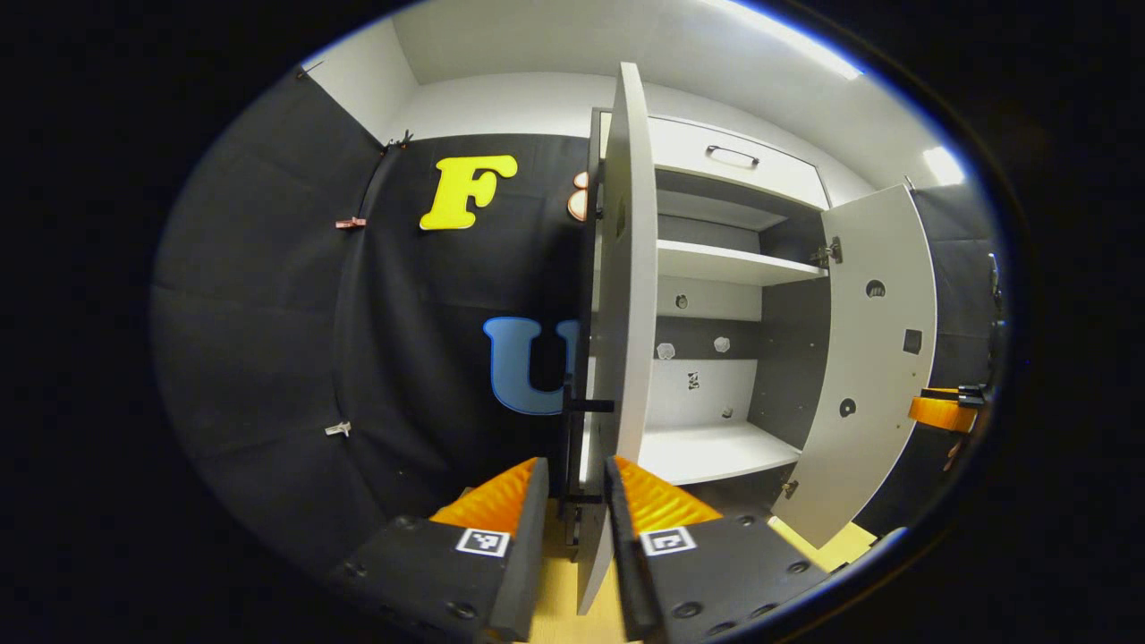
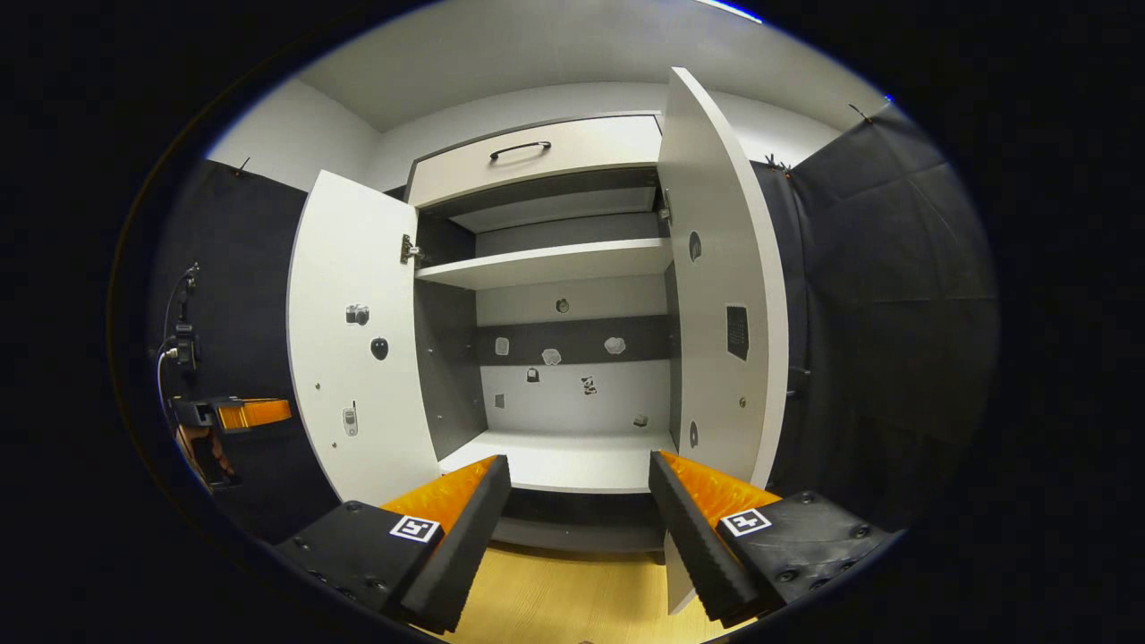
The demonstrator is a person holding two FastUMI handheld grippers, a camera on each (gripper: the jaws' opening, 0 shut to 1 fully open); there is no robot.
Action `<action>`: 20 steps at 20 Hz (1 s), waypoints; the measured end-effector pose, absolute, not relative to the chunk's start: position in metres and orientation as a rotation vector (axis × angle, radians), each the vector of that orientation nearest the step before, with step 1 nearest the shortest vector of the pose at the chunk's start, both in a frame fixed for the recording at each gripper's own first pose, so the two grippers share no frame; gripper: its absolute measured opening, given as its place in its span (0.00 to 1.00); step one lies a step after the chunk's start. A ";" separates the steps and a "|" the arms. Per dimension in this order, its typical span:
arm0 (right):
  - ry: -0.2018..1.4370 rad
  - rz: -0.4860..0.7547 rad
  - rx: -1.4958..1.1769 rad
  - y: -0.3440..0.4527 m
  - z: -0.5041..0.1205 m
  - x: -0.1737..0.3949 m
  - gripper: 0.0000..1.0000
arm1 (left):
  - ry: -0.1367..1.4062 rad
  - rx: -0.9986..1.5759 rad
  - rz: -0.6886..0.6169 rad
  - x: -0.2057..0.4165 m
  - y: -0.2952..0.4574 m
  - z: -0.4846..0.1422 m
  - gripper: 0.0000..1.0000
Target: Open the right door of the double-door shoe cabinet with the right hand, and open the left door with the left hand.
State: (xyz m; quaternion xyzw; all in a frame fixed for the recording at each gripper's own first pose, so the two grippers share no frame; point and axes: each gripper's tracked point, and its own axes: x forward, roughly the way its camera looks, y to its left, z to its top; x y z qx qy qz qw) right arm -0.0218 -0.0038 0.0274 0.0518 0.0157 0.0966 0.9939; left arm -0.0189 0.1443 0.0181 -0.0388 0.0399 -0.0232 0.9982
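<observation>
2 doors of the shoe cabinet [image 2: 555,268] both stand swung wide. left door [image 1: 626,295] shows edge-on in the left gripper view, its dark bar handle [image 1: 572,447] on the outer face. left gripper [image 1: 577,487] has its fingers spread a little on either side of the handle and door edge; cannot tell if they touch. right door [image 2: 725,304] is beside the right gripper [image 2: 580,487], whose jaws gape apart, gripping nothing, aimed at the lower shelf [image 2: 564,465]. upper shelf [image 2: 546,264] sits under a drawer [image 2: 537,156] with a curved pull. small stickers dot the back panel [image 2: 572,394] and the door insides. pale wood floor [image 2: 555,599] at the cabinet's front edge. black cloth [image 1: 268,313] hangs on both flanks, white wall [image 2: 555,98] and ceiling [image 1: 537,40] above.
</observation>
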 end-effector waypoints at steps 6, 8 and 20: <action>0.025 0.202 0.099 -0.003 0.030 -0.021 0.98 | 0.065 -0.059 -0.064 -0.029 0.119 0.024 0.96; 0.022 0.203 0.101 -0.003 0.031 -0.020 0.98 | 0.076 -0.052 -0.073 -0.031 0.107 0.021 0.96; 0.004 0.156 0.106 -0.018 0.032 -0.020 0.98 | 0.050 -0.038 -0.133 -0.025 0.037 0.021 0.96</action>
